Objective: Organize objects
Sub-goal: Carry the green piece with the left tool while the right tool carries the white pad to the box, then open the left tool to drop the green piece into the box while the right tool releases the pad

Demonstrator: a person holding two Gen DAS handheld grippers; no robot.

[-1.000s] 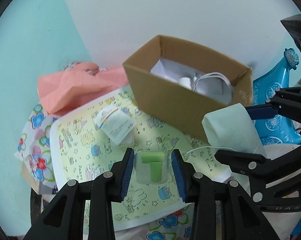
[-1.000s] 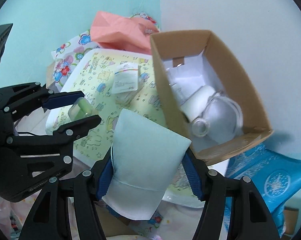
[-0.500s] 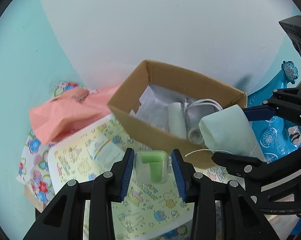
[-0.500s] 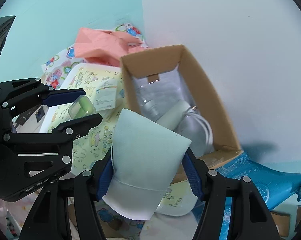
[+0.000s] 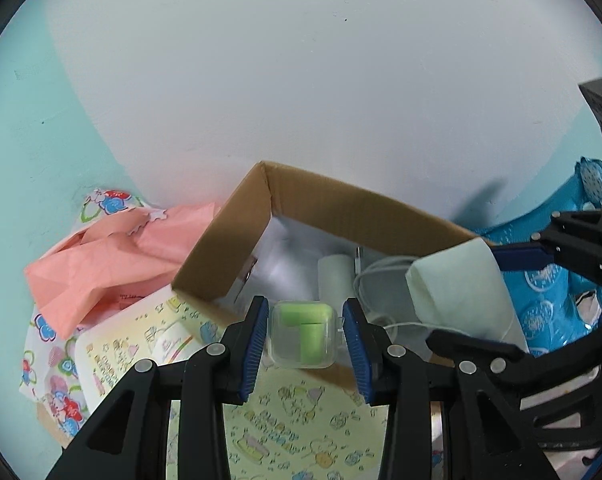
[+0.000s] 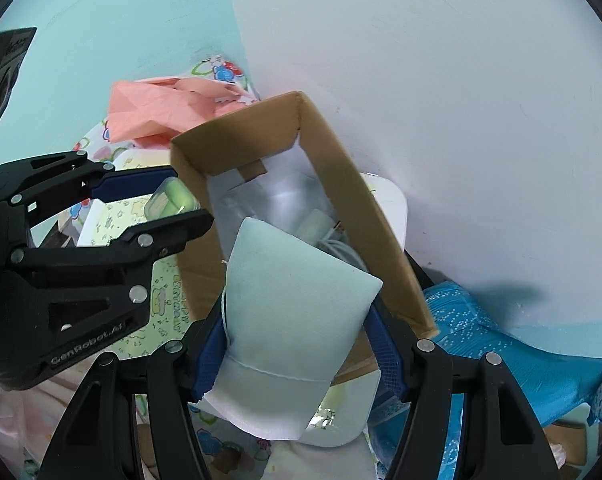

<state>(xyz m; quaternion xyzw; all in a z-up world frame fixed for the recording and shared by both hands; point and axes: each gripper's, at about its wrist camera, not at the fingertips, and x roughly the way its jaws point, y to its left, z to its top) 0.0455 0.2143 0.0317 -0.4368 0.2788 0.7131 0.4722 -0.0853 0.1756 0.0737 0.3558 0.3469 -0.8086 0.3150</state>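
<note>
Just ahead of both sets of jaws and a little below them, the open brown cardboard box is sitting against the white wall, its long axis running away from you and to the right in the left wrist view. You are holding your left gripper closed narrowly on the small clear plastic case with green foam pieces inside, the blue pads pressing its two side walls. The case is hanging right over the box's near wall, so that hand is looking the nearer of the two to the opening; only a short push forward appears to be standing between it and a drop. Your right gripper is gripping the pale mint fabric pouch at a much wider spread, squeezing its soft lower half while its top corner is pointing up over the box's near end.

Inside the box, a white roll and a coiled white cable are already lying on white wrapping, so free space is looking tightest on the right. The case is rigid, glossy and square with rounded corners. The pouch is matte, plump and stitched with a seam across, likely to flop on release. Beside the box, a crumpled pink paper bag is resting on a yellow cartoon-printed sheet.
</note>
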